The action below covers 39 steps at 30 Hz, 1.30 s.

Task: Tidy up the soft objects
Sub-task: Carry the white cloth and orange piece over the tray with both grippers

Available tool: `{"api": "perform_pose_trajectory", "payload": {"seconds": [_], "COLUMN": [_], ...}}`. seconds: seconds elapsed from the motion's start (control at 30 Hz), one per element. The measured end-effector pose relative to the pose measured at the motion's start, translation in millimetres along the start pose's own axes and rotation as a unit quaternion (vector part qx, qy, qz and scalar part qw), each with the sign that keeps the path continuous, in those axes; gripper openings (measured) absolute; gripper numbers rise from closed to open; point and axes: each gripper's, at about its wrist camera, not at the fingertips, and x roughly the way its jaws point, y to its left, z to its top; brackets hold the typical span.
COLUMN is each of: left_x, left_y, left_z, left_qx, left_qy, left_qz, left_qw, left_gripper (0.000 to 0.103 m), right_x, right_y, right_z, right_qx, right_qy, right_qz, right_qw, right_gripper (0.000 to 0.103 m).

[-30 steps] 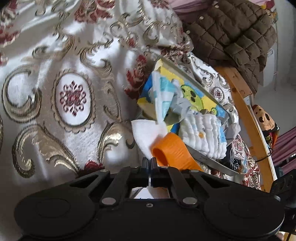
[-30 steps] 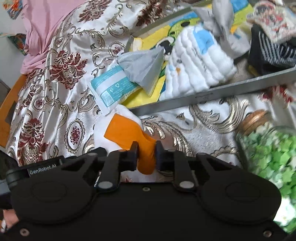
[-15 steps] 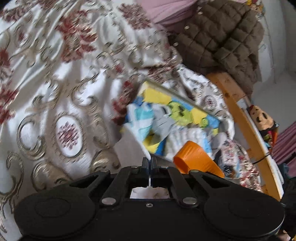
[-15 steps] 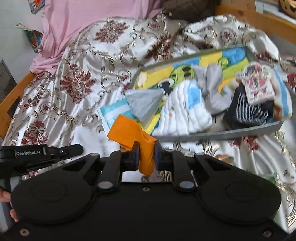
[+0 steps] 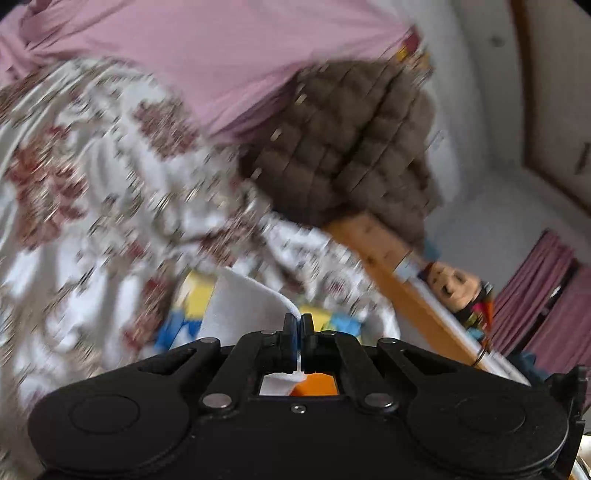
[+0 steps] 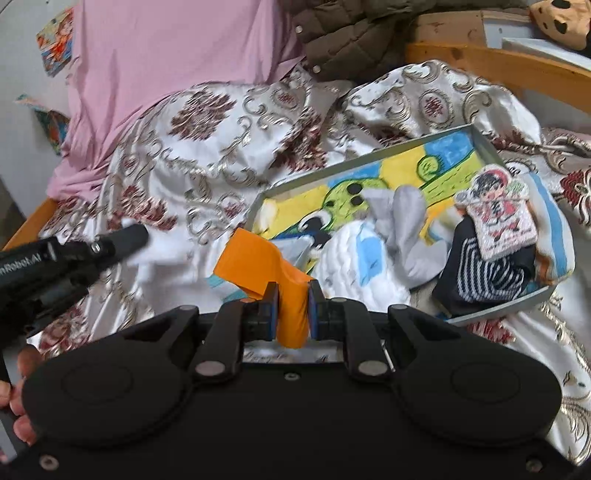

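Observation:
My left gripper [image 5: 298, 321] is shut on the edge of a white cloth [image 5: 247, 306] and holds it above the bed; the view is blurred. It also shows in the right wrist view [image 6: 125, 236] at the left, with the white cloth [image 6: 162, 247] beside it. My right gripper [image 6: 291, 295] is shut on an orange cloth [image 6: 258, 258], held near the left end of a grey tray [image 6: 332, 170] with a cartoon-printed bottom. The tray holds a white quilted cloth [image 6: 354, 266], a grey cloth [image 6: 402, 221], a striped dark cloth [image 6: 476, 269] and a printed patch [image 6: 498, 218].
A white, gold and red patterned bedspread [image 6: 207, 147] covers the bed. A pink sheet [image 6: 166, 55] and a brown quilted jacket [image 6: 354, 33] lie at the back. A wooden bed rail [image 6: 498, 66] runs at the right, with a doll [image 5: 454, 291] beyond it.
Both grippers have lifted with their cloths. The left wrist view has swung up towards the jacket and pink sheet. The tray now sits farther from the right gripper.

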Motion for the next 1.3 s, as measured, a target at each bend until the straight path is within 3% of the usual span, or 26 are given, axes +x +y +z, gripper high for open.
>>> {"api": "perform_pose_trajectory", "payload": {"seconds": [0.1,0.17,0.5,0.83,1.0,1.1,1.23,1.3], "left_x": [16.4,31.1,73.9,74.8,75.8,75.0,73.5,72.0], "left_y": [11.6,24.2,77.1,78.0,78.1,78.1,75.7,73.8], "left_z": [-10.2,-20.4,-60.6,-62.6,-64.1,-64.1,-63.0,-63.4], "left_qx": [-0.004,-0.018,-0.077,-0.063,-0.065,-0.064,-0.056,-0.054], "left_qy": [-0.01,0.009,0.105,0.122,0.127,0.127,0.129,0.131], "left_qz": [-0.012,-0.018,0.031,0.067,0.073,0.08,0.089,0.092], "left_qw": [0.9999,0.9996,0.991,0.9883,0.987,0.9866,0.986,0.9856], "left_gripper": [0.0,0.0,0.0,0.0,0.001,0.003,0.013,0.019], "right_x": [15.3,25.2,75.6,126.5,146.7,144.0,135.2,129.1], "right_y": [-2.3,-1.5,21.1,47.0,44.1,37.2,33.7,33.3], "right_z": [6.9,11.3,5.1,-6.1,-15.4,-18.9,-17.6,-16.4], "right_qx": [0.001,-0.002,-0.005,-0.033,-0.017,0.001,0.003,-0.002], "right_qy": [-0.004,-0.002,0.025,0.057,0.075,0.074,0.073,0.07], "right_qz": [-0.014,-0.017,-0.03,-0.057,-0.063,-0.05,-0.041,-0.041], "right_qw": [1.0,1.0,0.999,0.996,0.995,0.996,0.996,0.997], "right_gripper": [0.009,0.009,0.01,0.01,0.01,0.015,0.03,0.031]}}
